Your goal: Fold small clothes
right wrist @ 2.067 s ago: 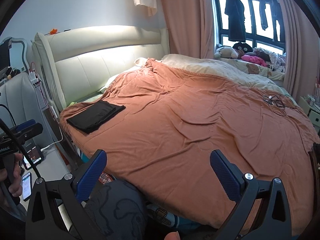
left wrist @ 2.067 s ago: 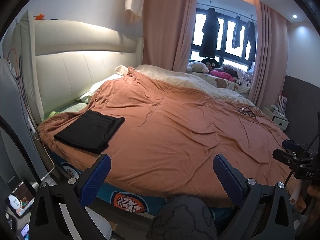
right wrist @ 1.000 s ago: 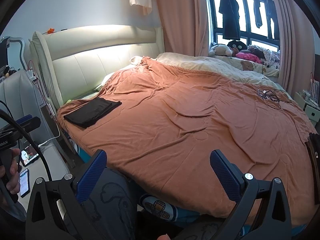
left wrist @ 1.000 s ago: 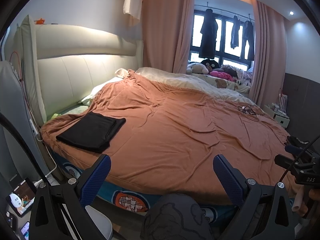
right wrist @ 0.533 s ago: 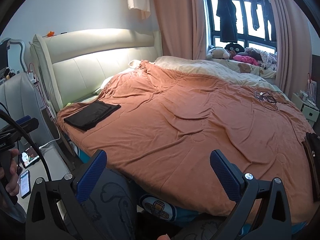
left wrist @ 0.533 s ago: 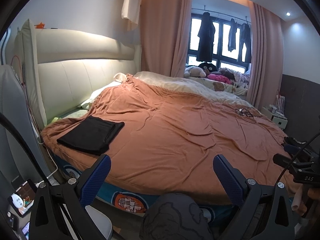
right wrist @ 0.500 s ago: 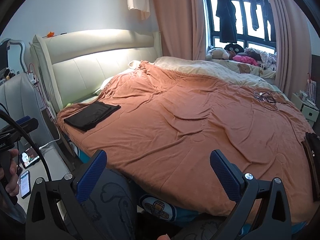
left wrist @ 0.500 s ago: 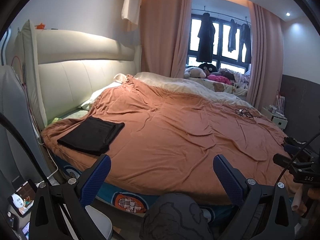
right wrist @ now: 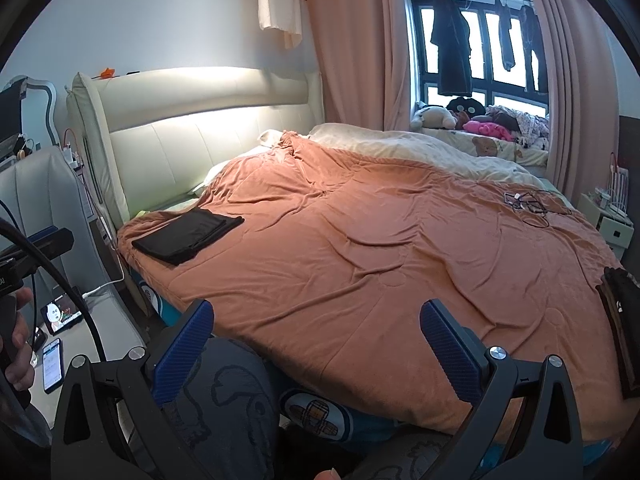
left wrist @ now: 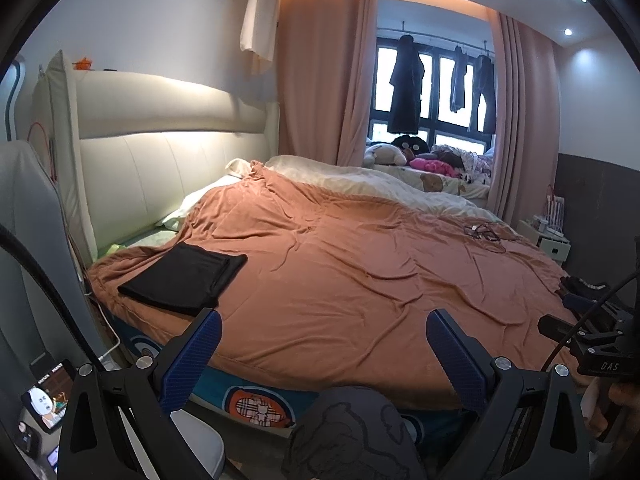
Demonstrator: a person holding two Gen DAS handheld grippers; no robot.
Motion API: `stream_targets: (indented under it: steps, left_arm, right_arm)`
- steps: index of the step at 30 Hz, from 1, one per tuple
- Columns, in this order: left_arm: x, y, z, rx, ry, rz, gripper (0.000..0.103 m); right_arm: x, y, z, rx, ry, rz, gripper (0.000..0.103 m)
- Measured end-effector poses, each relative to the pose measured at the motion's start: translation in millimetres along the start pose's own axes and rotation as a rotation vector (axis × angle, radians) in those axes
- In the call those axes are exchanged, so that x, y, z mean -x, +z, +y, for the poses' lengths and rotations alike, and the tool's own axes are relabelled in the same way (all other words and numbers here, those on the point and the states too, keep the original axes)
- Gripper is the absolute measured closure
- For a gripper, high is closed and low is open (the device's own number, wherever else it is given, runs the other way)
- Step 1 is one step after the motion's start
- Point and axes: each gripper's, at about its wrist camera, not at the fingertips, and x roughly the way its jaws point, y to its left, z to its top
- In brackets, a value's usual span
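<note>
A folded black garment [left wrist: 184, 278] [right wrist: 187, 233] lies flat on the near left corner of the bed, on the orange blanket [left wrist: 360, 264] [right wrist: 380, 248]. My left gripper [left wrist: 322, 350] is open, held off the bed's near edge with nothing between its blue pads. My right gripper [right wrist: 318, 342] is open too and empty, also short of the bed. A dark garment [right wrist: 622, 320] lies at the bed's right edge in the right wrist view; the same dark cloth [left wrist: 580, 284] shows at the far right in the left wrist view.
A tangle of cables [right wrist: 528, 204] lies on the far right of the blanket. A cream headboard [left wrist: 160, 152] stands on the left, a window ledge with plush toys [left wrist: 404, 154] behind. A grey chair [right wrist: 36, 208], phones [right wrist: 54, 364] and a person's knee [left wrist: 352, 436] are close by.
Both grippers have tilted up and drawn back a little, so more of the wall and ceiling shows. The folded black garment has not moved.
</note>
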Motion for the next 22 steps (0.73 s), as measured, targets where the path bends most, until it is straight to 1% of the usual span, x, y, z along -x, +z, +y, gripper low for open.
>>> stream_targets:
  steps: [12, 15, 19, 22]
  left_arm:
    - [5.9, -4.2, -10.5, -0.014, -0.019, 0.003, 0.000]
    - [10.2, -5.8, -12.1, -0.015, 0.011, -0.010, 0.000]
    - [12.3, -4.8, -13.0, -0.005, 0.011, -0.020, 0.000]
    - [11.8, -2.9, -12.3, 0.010, -0.009, -0.023, 0.000]
  right_arm:
    - [8.5, -6.4, -2.5, -0.012, -0.007, -0.007, 0.000]
    - [8.0, -5.8, -1.9, -0.019, -0.008, -0.005, 0.000]
    - [5.9, -6.9, -0.2, -0.019, -0.017, 0.001, 0.000]
    - [3.1, -6.3, -0.9, -0.023, -0.021, 0.005, 0.000]
